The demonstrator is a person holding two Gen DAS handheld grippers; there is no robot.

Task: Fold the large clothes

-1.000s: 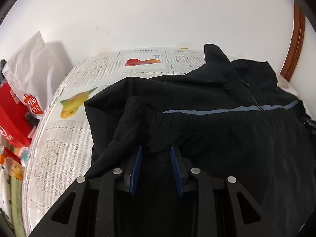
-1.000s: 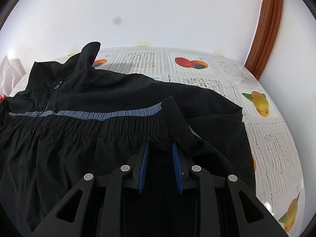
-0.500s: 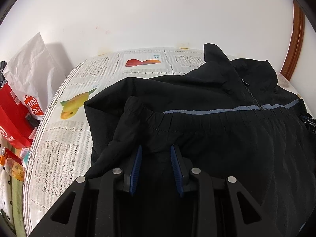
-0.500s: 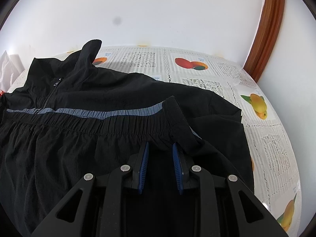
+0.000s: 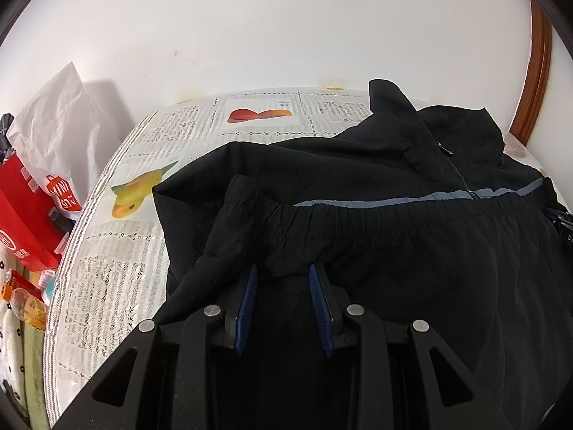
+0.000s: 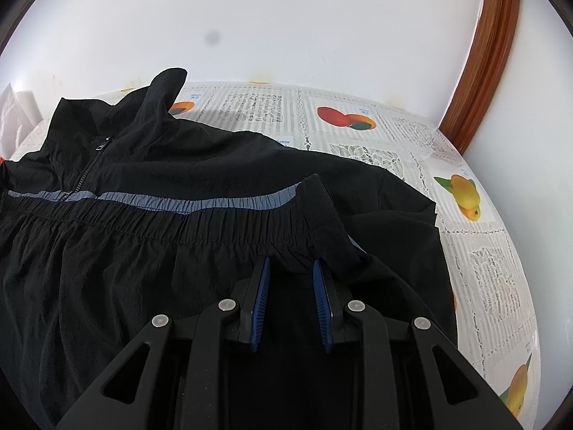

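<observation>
A black zip-up jacket with a grey stripe lies spread over the table, its bottom hem folded up toward the collar. In the left wrist view my left gripper is shut on the left corner of that elastic hem, and black cloth bunches between its blue pads. The same jacket fills the right wrist view. There my right gripper is shut on the right corner of the hem, just below the grey stripe. The collar and zip lie beyond the fold, near the wall.
The table has a white lace cloth with fruit prints, also seen in the right wrist view. A white paper bag and a red box stand off its left edge. A wooden frame runs up the wall at the right.
</observation>
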